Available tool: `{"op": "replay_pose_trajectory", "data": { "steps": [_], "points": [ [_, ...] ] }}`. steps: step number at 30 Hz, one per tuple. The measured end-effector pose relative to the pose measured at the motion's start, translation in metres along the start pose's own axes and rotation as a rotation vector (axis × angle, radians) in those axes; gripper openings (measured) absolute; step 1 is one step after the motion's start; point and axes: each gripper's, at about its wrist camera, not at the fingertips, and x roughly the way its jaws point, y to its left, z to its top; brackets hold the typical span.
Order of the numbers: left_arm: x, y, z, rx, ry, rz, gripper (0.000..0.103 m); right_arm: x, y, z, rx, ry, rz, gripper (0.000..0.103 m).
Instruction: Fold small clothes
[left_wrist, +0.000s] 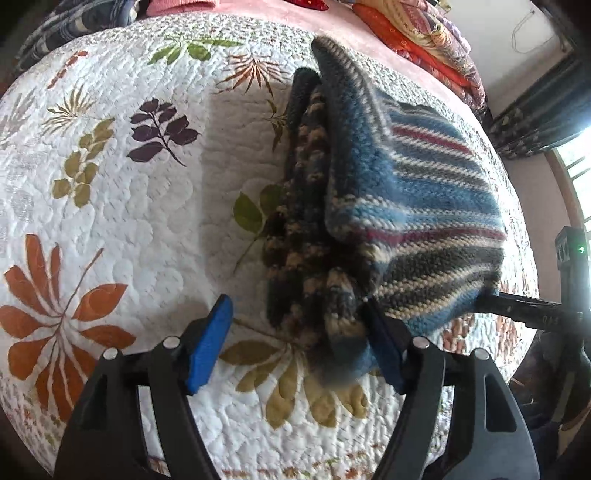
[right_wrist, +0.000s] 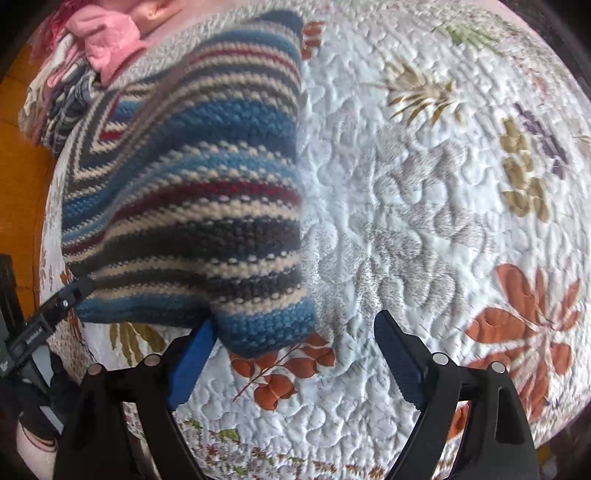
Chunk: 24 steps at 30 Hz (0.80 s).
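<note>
White quilted bedspread (left_wrist: 155, 229) with printed orange, olive and purple leaves, spread ahead of and beneath the tool. Pink sheet (left_wrist: 266, 11) beyond its far edge. Stack of folded patterned fabrics (left_wrist: 424, 33), orange and cream, far ahead to the right. Pale wall (left_wrist: 517, 26) behind the stack, thin cord hanging on it. Dark patterned curtain (left_wrist: 546, 110) at far right, beside a bright window (left_wrist: 580, 158) admitting daylight. Orange-brown floor (right_wrist: 22, 155) at left in the right wrist view.
</note>
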Motion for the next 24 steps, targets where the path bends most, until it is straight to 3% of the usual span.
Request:
{"op": "replay_pose_trajectory", "data": {
  "steps": [8,11,14,24],
  "points": [
    [-0.035,0.004,-0.022,-0.089,-0.012,0.004,0.072,-0.044,0.013,-0.019,0.021,-0.095,0.054,0.092],
    [-0.052,0.004,-0.03,-0.101,-0.036,0.035,0.078,-0.058,0.019,-0.027,0.018,-0.116,0.072,0.094],
    [-0.065,0.006,-0.037,-0.104,-0.051,0.07,0.08,-0.07,0.022,-0.034,0.008,-0.135,0.045,0.099],
    [-0.104,0.0,-0.06,-0.091,-0.089,0.142,0.09,-0.086,0.037,-0.063,0.006,-0.143,0.001,0.099]
  ]
}}
